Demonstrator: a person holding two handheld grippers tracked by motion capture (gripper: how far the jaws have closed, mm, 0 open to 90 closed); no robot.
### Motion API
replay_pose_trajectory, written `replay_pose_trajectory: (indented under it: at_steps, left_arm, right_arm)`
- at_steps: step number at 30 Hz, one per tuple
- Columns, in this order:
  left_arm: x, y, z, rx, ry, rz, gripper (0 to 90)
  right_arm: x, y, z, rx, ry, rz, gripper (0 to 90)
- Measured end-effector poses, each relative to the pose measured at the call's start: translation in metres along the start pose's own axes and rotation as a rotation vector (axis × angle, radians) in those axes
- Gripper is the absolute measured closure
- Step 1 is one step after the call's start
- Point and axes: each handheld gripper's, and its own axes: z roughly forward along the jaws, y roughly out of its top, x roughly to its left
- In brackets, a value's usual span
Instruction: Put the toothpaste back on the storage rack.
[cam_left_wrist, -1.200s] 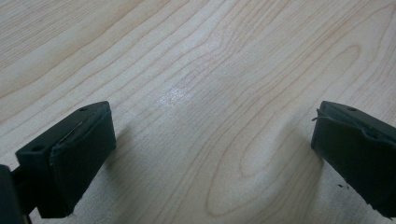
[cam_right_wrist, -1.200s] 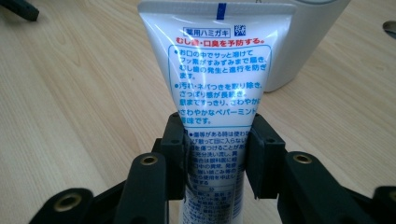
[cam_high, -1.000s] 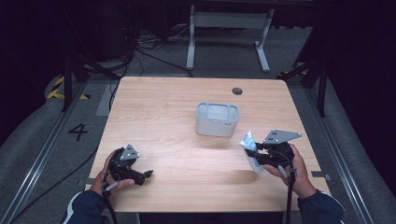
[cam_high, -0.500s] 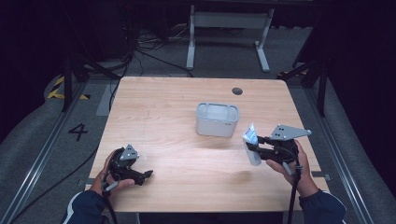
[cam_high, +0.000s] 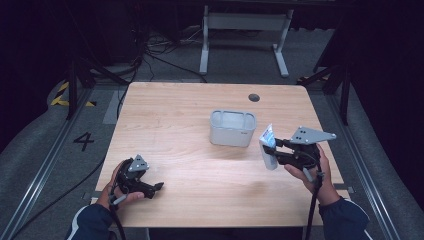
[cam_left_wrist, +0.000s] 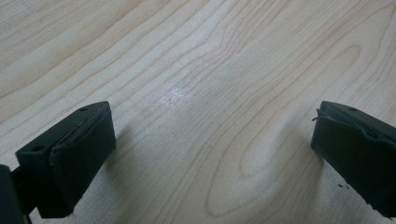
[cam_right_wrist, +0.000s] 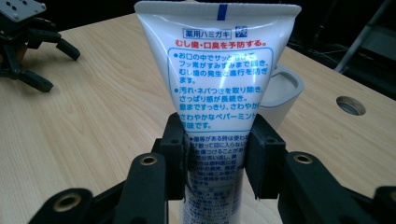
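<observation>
White tube (cam_right_wrist: 218, 79) clamped between my right gripper's (cam_high: 276, 150) jaws, crimped end up, blue and red print facing the camera. It is off the table (cam_high: 180, 120), just right of the grey cup (cam_high: 232, 128) at mid-table. My left gripper (cam_high: 150, 187) sits at the near-left edge, jaws spread wide over bare wood, gripping nothing.

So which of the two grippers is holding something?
The right gripper, shut on the white toothpaste tube beside the grey container. The left gripper is open above bare table.
</observation>
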Motion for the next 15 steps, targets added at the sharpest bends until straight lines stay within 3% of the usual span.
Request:
replay_pose_trajectory:
  at_steps: [9, 15]
  left_arm:
    - [0.0, 0.0, 0.0, 0.0, 0.0, 0.0, 0.2]
    - [0.0, 0.0, 0.0, 0.0, 0.0, 0.0, 0.2]
  right_arm:
    - [0.0, 0.01, 0.0, -0.028, 0.0, -0.01, 64.5]
    - [0.0, 0.026, 0.002, -0.061, 0.007, -0.032, 64.4]
